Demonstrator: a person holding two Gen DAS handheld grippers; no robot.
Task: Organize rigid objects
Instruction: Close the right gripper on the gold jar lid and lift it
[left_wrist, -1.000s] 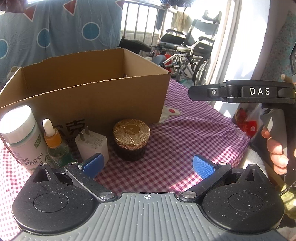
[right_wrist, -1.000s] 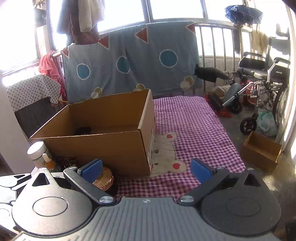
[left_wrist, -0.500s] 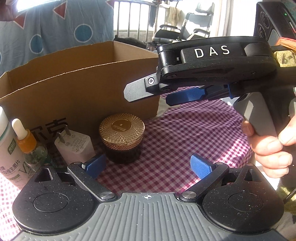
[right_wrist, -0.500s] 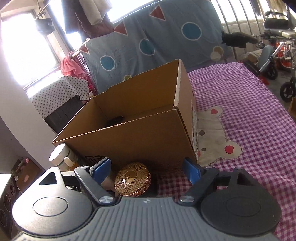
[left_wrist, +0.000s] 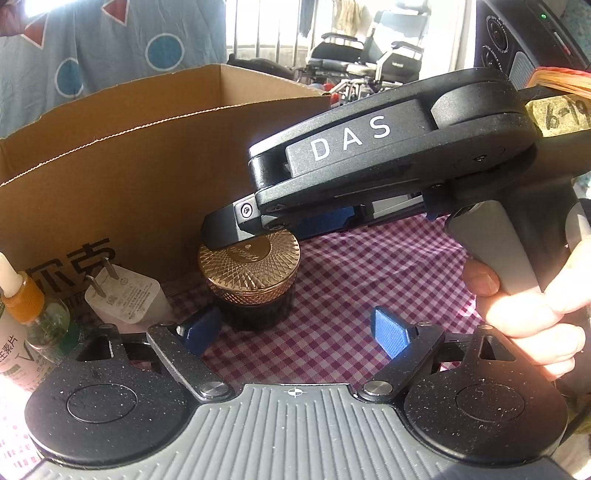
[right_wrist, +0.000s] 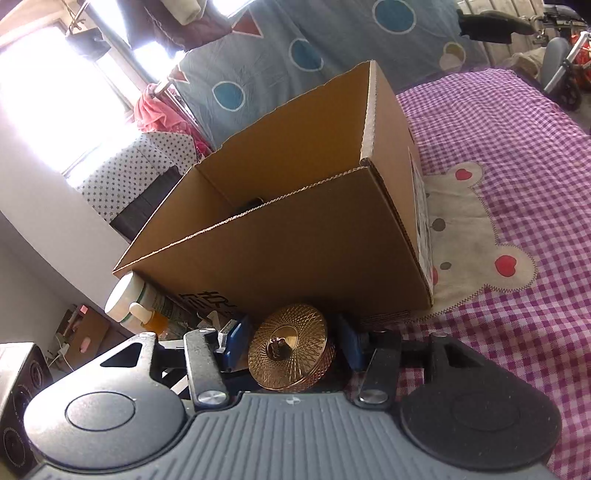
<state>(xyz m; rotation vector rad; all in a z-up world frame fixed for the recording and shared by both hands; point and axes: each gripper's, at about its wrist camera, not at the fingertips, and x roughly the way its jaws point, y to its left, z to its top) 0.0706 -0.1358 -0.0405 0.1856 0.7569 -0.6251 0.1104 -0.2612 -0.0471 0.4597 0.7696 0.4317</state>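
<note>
A dark jar with a gold lid (left_wrist: 251, 269) stands on the checked cloth just in front of the open cardboard box (left_wrist: 122, 177). My right gripper (right_wrist: 291, 349) reaches down from the right and its blue pads (right_wrist: 236, 343) close on the jar (right_wrist: 290, 347) from both sides. In the left wrist view the right gripper (left_wrist: 236, 236) covers the lid's top edge. My left gripper (left_wrist: 295, 332) is open and empty, just short of the jar. A white plug adapter (left_wrist: 127, 295), a dropper bottle (left_wrist: 33, 314) and a white pill bottle (right_wrist: 127, 299) stand to the jar's left.
The purple checked cloth (right_wrist: 517, 155) spreads to the right, with a beige bear patch (right_wrist: 465, 236) beside the box. A dark object (right_wrist: 251, 205) lies inside the box. A wheelchair (left_wrist: 369, 59) and railing stand behind. A speaker (right_wrist: 14, 380) sits at far left.
My right gripper has swung in from the right, come down over the gold-lidded jar and narrowed its jaws onto it. The left gripper has stayed open and shifted only a little.
</note>
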